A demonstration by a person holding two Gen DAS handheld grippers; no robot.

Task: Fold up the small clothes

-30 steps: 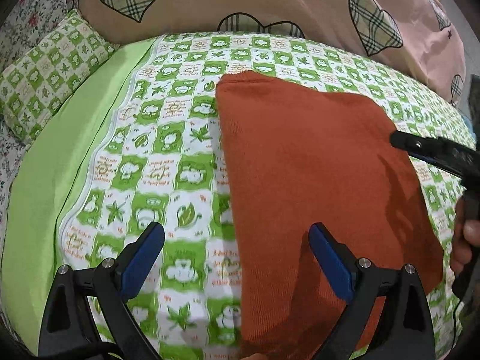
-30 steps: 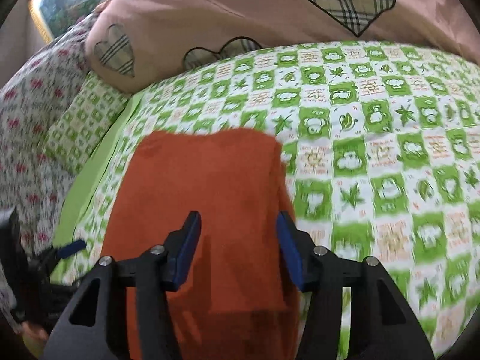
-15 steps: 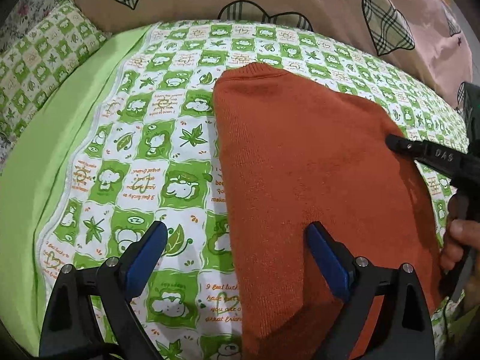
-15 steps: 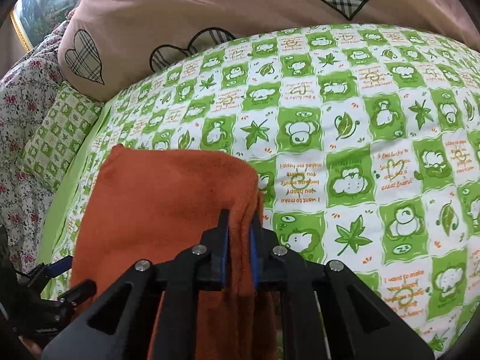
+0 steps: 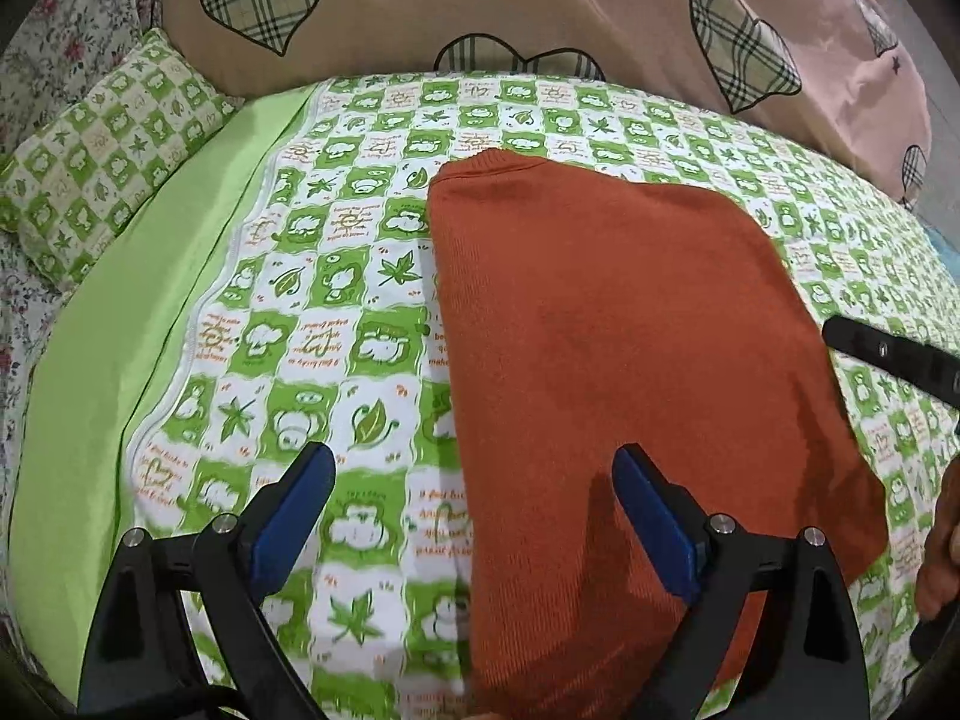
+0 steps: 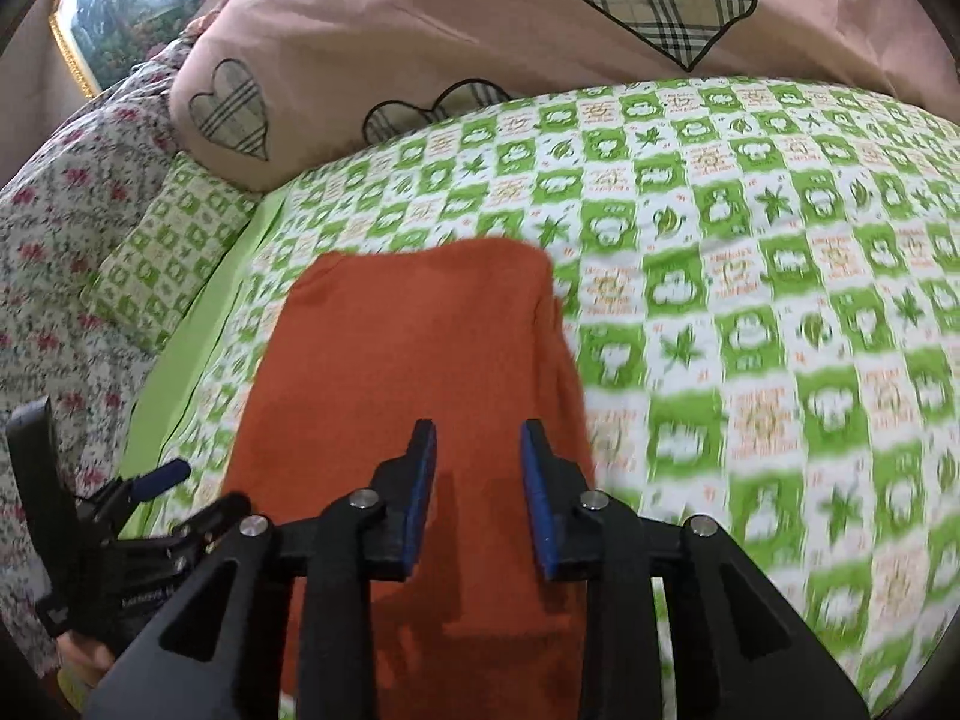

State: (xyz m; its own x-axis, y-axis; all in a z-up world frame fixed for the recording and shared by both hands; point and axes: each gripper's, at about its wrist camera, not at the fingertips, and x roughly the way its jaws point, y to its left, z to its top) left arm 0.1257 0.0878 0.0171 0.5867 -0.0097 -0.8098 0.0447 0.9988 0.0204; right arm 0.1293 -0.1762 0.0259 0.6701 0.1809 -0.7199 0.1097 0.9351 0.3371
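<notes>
Small orange lettering is printed, upside down, in white squares of the green checked bedsheet [image 5: 336, 324], but no word can be made out.

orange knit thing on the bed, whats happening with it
A person with a handheld gripper in each hand is folding a rust-orange knitted garment laid flat on a green-and-white checked bedsheet. The right gripper hovers over the garment's right side, jaws opening, nothing between them. The left gripper is wide open above the garment's left edge, gripping nothing.

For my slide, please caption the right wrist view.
Right claw opening above folded orange sweater on green bedsheet.
</notes>
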